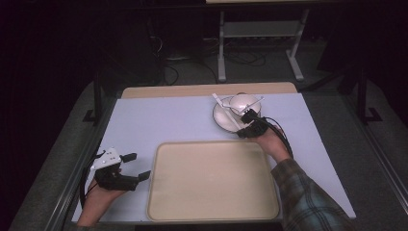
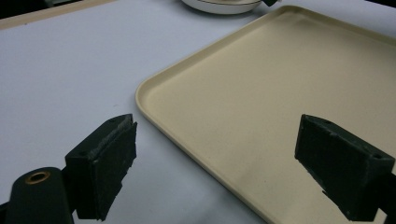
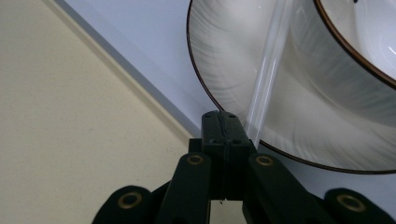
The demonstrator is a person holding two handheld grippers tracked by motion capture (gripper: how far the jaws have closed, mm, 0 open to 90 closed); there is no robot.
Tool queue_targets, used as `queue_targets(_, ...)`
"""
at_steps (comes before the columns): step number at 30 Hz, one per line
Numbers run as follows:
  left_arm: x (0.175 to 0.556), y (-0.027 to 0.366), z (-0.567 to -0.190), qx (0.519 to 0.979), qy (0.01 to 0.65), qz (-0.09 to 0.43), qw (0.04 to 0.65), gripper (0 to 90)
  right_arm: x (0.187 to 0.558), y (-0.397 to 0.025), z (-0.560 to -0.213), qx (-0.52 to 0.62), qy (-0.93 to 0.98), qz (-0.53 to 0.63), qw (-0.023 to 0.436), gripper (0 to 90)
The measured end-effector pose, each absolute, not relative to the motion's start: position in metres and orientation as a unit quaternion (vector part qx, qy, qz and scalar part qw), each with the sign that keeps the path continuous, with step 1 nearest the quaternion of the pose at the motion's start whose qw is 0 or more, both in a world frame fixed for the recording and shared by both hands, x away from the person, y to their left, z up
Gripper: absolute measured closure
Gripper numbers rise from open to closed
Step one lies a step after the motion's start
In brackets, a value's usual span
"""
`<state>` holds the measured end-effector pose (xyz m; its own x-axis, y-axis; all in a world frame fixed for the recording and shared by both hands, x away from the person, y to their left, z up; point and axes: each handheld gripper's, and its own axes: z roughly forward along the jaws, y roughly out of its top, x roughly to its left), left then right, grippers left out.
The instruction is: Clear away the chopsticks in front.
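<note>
Plate [image 1: 225, 118] rim sits at my right gripper [image 3: 224, 128], jaws pressed together beside a chopstick [image 3: 268, 74]. My left gripper [image 2: 215, 163] waits wide by the tray [image 1: 211, 178]. Next I must open and grip properly.

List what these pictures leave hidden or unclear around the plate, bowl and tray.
- Right gripper view: right gripper fingers pressed together at the plate rim; any grip unclear.
- Same view: bowl cut by frame edge.
- Left gripper view: tray runs off frame.
</note>
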<state>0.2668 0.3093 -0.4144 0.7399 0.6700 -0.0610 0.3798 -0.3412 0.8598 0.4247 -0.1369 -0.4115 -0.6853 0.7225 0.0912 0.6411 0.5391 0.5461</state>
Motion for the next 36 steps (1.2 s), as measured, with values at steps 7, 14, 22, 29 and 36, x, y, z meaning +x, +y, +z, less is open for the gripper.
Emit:
queue_targets(7, 0.267, 0.309, -0.414, 0.805, 0.326, 0.153, 0.472, 11.9, 0.425, -0.145, -0.411, 0.395, 0.874, 0.272, 0.075, 89.4)
queue_targets(14, 0.267, 0.308, -0.415, 0.805, 0.326, 0.153, 0.472, 11.9, 0.425, -0.153, -0.411, 0.399, 0.874, 0.267, 0.075, 89.4)
queue_targets(22, 0.267, 0.307, -0.415, 0.805, 0.324, 0.152, 0.472, 11.9, 0.428, -0.147, -0.399, 0.391, 0.872, 0.285, 0.081, 86.4)
queue_targets(29, 0.267, 0.308, -0.415, 0.804, 0.326, 0.152, 0.473, 11.9, 0.441, -0.136, -0.392, 0.388, 0.874, 0.276, 0.096, 79.9)
queue_targets(36, 0.267, 0.309, -0.415, 0.804, 0.326, 0.151, 0.473, 11.9, 0.451, -0.134, -0.396, 0.395, 0.874, 0.266, 0.100, 78.7)
